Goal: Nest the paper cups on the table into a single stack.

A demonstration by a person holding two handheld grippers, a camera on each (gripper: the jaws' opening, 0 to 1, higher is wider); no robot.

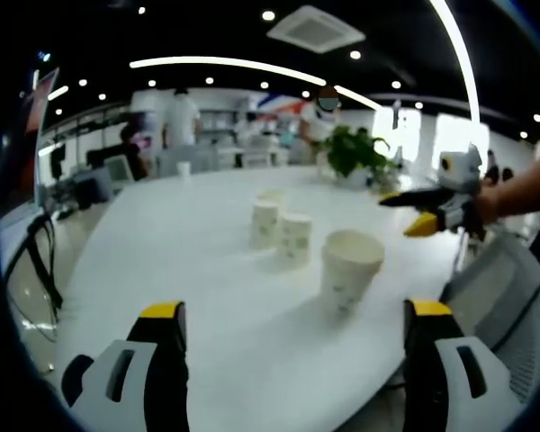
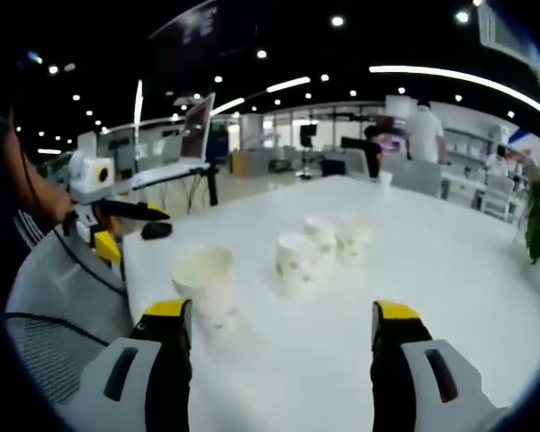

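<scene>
Several white paper cups stand upright and apart on the white table (image 1: 162, 261). In the left gripper view the nearest cup (image 1: 349, 268) is ahead and a little right, with two smaller-looking cups (image 1: 295, 236) (image 1: 265, 222) behind it. My left gripper (image 1: 295, 317) is open, with nothing between its jaws, short of the cups. The right gripper (image 1: 425, 214) comes in from the right, held by a hand. In the right gripper view my right gripper (image 2: 281, 317) is open and holds nothing. The nearest cup (image 2: 205, 283) sits ahead left and another cup (image 2: 297, 263) straight ahead. The left gripper (image 2: 117, 220) hovers at the left.
A potted plant (image 1: 355, 148) stands at the table's far side. A grey mesh chair (image 1: 508, 288) is at the table's edge. A small black object (image 2: 156, 229) lies near the table's corner. People and desks with screens (image 2: 175, 144) fill the background.
</scene>
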